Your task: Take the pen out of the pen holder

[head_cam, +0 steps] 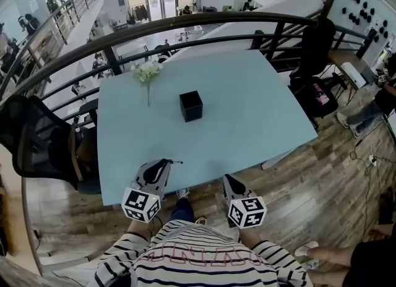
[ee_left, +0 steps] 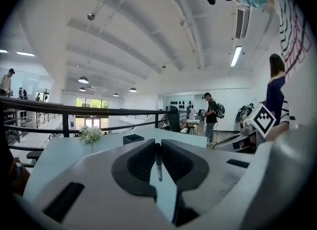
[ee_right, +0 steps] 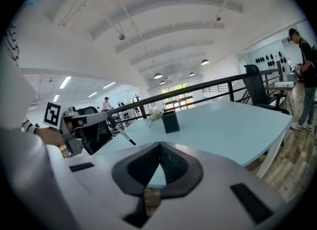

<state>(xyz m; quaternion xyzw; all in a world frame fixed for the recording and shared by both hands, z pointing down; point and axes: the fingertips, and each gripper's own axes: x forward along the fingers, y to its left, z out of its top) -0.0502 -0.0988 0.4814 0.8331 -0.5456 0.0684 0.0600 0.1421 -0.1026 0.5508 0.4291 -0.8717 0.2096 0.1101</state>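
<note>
A black square pen holder (head_cam: 190,106) stands near the middle of the light blue table (head_cam: 260,125); it also shows in the left gripper view (ee_left: 132,138) and the right gripper view (ee_right: 171,121). My left gripper (head_cam: 166,161) hovers over the table's near edge, shut on a thin dark pen (head_cam: 176,162). That pen (ee_left: 158,163) runs down between the pads in the left gripper view and juts out slantwise (ee_right: 122,134) in the right gripper view. My right gripper (head_cam: 226,178) sits just off the near edge, jaws together with nothing in them (ee_right: 159,145).
A small white flower sprig (head_cam: 147,72) lies at the table's far left. A black railing (head_cam: 185,26) curves behind the table. Black chairs stand at the left (head_cam: 37,137) and far right (head_cam: 317,47). A person (ee_left: 212,115) stands beyond the table.
</note>
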